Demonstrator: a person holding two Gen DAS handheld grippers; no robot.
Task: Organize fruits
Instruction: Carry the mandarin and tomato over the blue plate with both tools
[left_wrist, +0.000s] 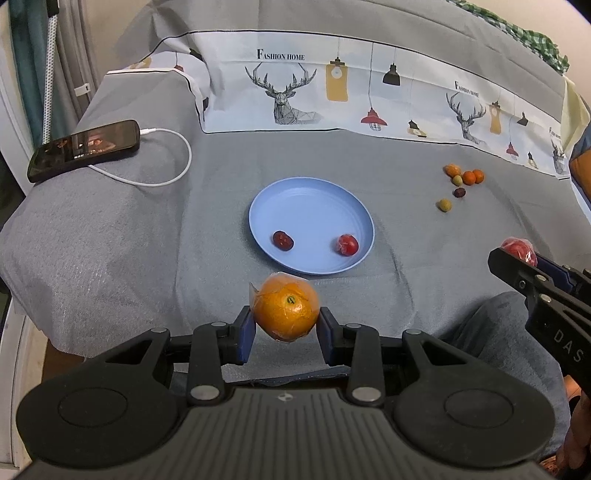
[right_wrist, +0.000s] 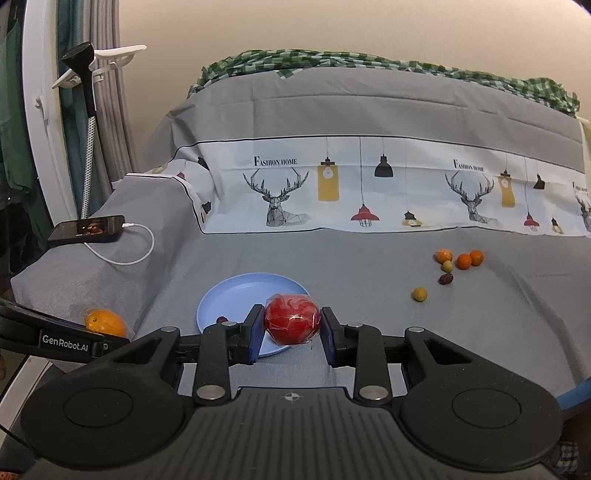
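Carrying both fruits plateward: our left gripper (left_wrist: 286, 325) pinches the orange (left_wrist: 285, 309), our right gripper (right_wrist: 291, 328) the red apple (right_wrist: 291, 319); next, lower each over the blue plate (left_wrist: 295, 199) and spread jaws.

Wrapped orange (left_wrist: 286, 310), apple (right_wrist: 292, 324), seemingly aloft

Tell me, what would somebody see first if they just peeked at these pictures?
Probably the big wrapped orange pinched in the left gripper, just in front of the blue plate. Next, the shiny red apple squeezed in the right gripper, over the plate's near edge.
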